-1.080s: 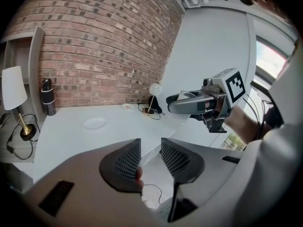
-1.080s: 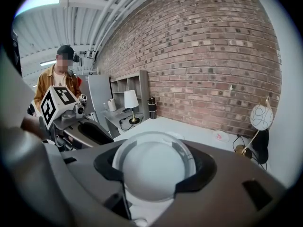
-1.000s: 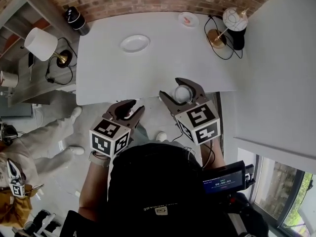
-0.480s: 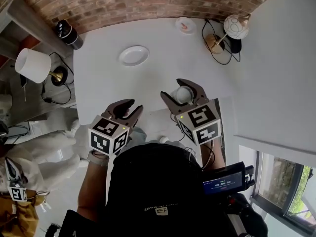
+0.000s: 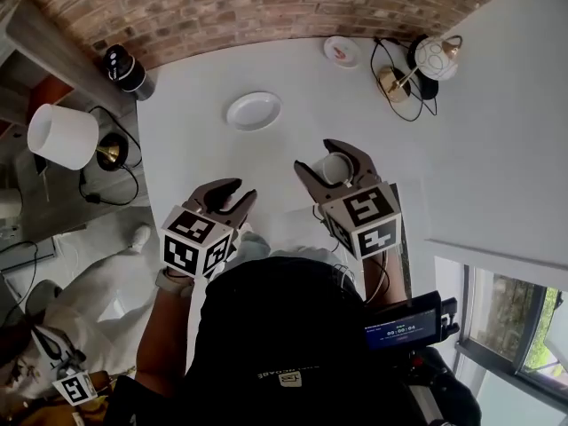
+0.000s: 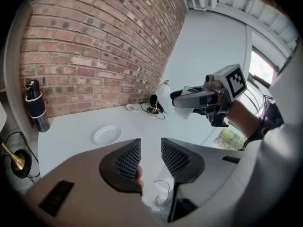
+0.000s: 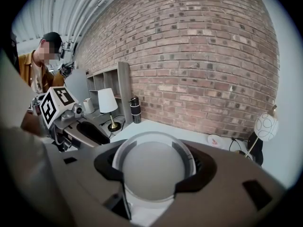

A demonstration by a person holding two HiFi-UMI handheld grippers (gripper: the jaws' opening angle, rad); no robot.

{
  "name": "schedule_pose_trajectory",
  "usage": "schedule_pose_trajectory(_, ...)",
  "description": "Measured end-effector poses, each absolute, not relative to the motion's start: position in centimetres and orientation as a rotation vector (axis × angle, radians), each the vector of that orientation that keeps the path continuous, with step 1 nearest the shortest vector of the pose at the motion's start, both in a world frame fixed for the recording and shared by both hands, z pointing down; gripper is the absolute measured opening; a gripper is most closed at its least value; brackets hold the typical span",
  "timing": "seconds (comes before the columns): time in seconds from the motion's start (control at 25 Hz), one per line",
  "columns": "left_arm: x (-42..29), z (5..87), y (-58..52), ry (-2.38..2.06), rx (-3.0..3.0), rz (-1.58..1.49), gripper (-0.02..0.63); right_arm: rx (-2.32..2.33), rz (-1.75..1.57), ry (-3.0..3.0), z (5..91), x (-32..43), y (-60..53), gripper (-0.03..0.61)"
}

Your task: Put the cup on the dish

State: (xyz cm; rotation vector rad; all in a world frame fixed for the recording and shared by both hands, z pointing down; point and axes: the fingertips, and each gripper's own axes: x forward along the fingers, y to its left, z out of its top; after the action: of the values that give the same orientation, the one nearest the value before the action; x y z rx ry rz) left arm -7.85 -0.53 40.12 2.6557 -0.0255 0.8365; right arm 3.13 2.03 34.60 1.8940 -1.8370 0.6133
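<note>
Cup clamped in right gripper, above table.

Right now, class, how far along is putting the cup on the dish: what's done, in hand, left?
Done: the right gripper's jaws grip the cup, clear of the table. In hand: it hangs short of the dish. Left: set it on the empty dish, release. The left gripper is open, empty.

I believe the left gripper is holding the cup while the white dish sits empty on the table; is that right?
Not quite: it is the right gripper that is holding the cup, as the right gripper view shows. The white dish does sit empty on the table.
</note>
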Motion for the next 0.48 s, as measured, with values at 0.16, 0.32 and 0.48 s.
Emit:
schedule_pose_trajectory(0.16, -9.0, 40.2, -2.9, -0.024, 2.642, 0.822, 0.137, 1.898, 0.618, -1.816, 34.6, 2.4, 0.1, 0.259)
schedule_pose_trajectory(0.32, -9.9, 40.3, -3.9, -0.033, 2.638, 0.820, 0.138, 1.888, 0.618, -1.813, 34.7, 1.9, -1.3, 0.259)
schedule_pose_trajectory(0.48, -11.3, 40.5, -4.6, -0.069, 2.621, 0.812, 0.138, 1.868, 0.608, -1.827, 34.9, 1.3, -2.7, 0.259)
